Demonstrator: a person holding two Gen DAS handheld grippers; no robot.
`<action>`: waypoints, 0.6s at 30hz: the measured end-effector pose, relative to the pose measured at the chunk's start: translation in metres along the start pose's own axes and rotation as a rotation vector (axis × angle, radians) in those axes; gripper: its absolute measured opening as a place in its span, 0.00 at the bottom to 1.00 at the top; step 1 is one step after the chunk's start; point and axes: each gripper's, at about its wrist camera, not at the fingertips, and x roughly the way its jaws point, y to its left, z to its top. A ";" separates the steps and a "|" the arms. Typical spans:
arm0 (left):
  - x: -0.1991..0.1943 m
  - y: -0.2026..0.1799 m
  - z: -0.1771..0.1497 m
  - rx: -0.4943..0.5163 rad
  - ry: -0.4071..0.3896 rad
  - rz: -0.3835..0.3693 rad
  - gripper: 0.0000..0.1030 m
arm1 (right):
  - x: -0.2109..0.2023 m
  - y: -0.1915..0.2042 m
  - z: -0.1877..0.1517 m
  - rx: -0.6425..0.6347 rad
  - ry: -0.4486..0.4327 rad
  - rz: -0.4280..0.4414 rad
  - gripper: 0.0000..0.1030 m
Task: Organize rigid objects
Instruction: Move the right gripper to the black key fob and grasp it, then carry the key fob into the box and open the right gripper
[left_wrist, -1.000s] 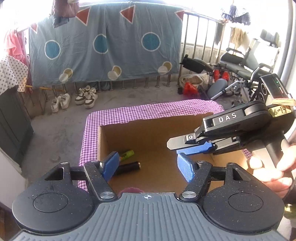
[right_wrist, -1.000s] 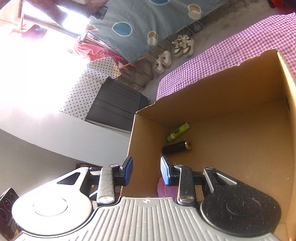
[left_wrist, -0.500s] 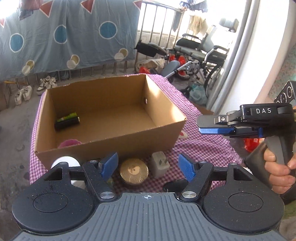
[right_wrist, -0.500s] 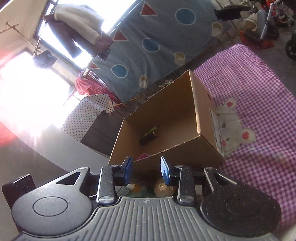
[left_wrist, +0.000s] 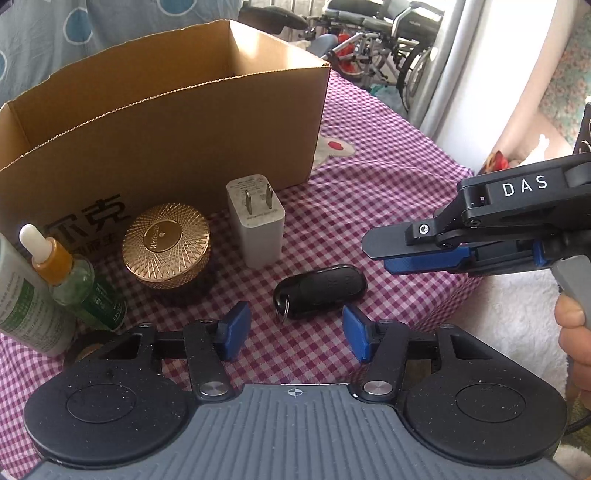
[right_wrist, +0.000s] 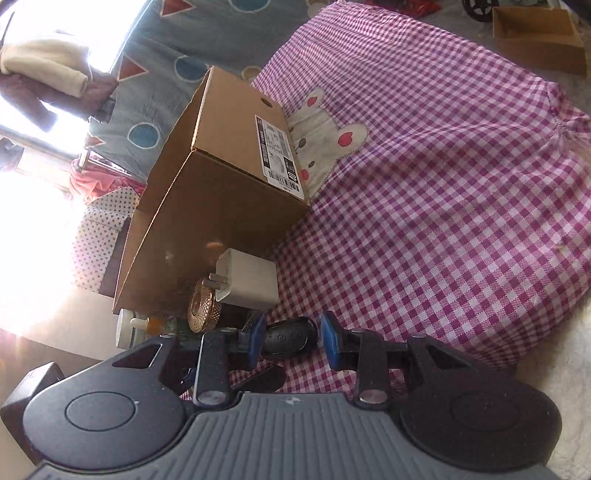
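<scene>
Checked cloth (left_wrist: 388, 177) bears key fob (left_wrist: 320, 292) before closing left gripper (left_wrist: 293, 334)

The black left claw with blue pads (left_wrist: 293, 334) points steeply downward, its jaws closing with nothing pressed between the pads. The black right claw marked DAS (left_wrist: 391, 258) reaches in from three o'clock, tilted downward, jaws narrowly parted and empty. A hand (left_wrist: 574, 343) grips its grey handle at the right edge, around four o'clock.

Bright window (right_wrist: 33, 206) glare; blue patterned sheet (right_wrist: 173, 55) hanging; wheelchairs (left_wrist: 380, 33) behind.
</scene>
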 end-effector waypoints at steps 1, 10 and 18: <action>0.002 -0.001 0.000 0.001 0.005 0.002 0.51 | 0.004 -0.001 0.001 0.005 0.006 -0.006 0.35; 0.001 -0.013 -0.004 0.053 -0.004 0.019 0.50 | 0.032 0.001 0.002 0.012 0.040 0.026 0.32; -0.001 -0.017 -0.009 0.073 -0.022 0.018 0.46 | 0.049 0.002 0.002 0.051 0.041 0.090 0.30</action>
